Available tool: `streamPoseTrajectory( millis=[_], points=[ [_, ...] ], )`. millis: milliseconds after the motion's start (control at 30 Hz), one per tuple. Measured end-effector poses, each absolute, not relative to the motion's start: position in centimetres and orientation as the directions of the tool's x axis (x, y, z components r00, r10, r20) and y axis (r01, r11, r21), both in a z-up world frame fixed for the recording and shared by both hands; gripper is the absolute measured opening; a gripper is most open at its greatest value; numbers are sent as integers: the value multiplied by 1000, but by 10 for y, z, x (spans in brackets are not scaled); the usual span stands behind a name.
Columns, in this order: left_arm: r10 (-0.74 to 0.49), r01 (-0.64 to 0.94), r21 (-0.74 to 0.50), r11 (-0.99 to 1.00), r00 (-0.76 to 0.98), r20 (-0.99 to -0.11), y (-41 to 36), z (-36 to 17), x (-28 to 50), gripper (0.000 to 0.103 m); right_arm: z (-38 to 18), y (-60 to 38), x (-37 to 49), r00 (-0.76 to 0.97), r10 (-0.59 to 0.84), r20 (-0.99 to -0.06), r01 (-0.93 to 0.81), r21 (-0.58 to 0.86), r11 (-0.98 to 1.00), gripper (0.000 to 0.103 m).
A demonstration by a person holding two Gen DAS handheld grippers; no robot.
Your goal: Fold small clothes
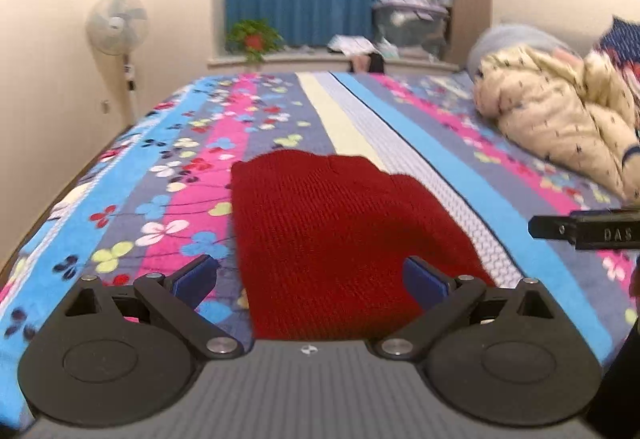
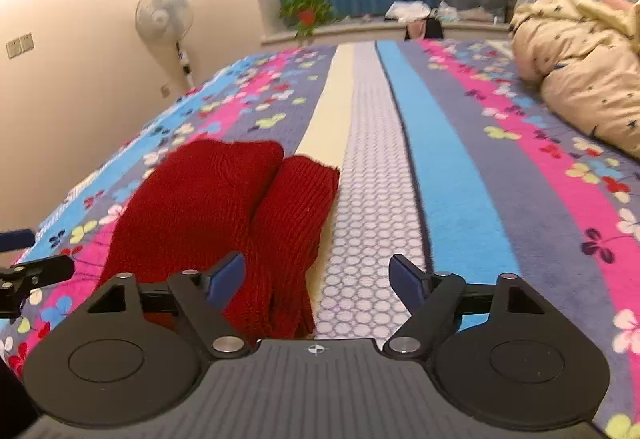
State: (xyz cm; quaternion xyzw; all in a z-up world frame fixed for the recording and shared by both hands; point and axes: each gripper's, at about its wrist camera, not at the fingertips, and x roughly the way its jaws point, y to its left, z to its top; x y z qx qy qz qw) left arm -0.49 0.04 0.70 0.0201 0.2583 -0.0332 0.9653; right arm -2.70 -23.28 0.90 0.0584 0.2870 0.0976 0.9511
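Note:
A small red knitted garment (image 1: 332,235) lies flat on the flowered, striped bedspread (image 1: 152,199). My left gripper (image 1: 310,279) is open and empty, its blue fingertips (image 1: 200,275) spread on either side of the garment's near edge, low over it. In the right wrist view the same garment (image 2: 224,223) lies folded lengthwise, with one part lying beside the other. My right gripper (image 2: 318,279) is open and empty, over the garment's right edge and the white patterned stripe. The right gripper's side shows at the left wrist view's right edge (image 1: 588,233).
A crumpled cream jacket (image 1: 556,115) lies on the bed's far right side. A standing fan (image 1: 118,27) is by the left wall. A windowsill with a potted plant (image 1: 254,37), blue curtain and storage boxes (image 1: 412,19) lies beyond the bed.

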Motion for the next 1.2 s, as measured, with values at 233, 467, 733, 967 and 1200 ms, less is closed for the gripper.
streamPoseTrajectory(
  millis=[233,467,733,967,1200],
  points=[
    [-16,16,-6,1000,829,-560,-12,-4,-40,102,19,-222,-76,856,190,-480,-150,122,981,96],
    [64,-56,34,998,757,-651,-2,-26,-17,102,4,-193,-66,827,169,-536,-191,16,982,96],
    [59,-68,14,998,735,-675,2,-30,-13,102,-4,-185,-63,804,163,-572,-198,2,980,96],
    [69,-75,21,997,735,-674,2,-30,-12,102,-5,-189,-62,798,165,-580,-186,24,982,96],
    [57,-56,23,998,751,-658,-1,-28,-13,102,-6,-187,-62,793,171,-584,-196,21,980,96]
  ],
)
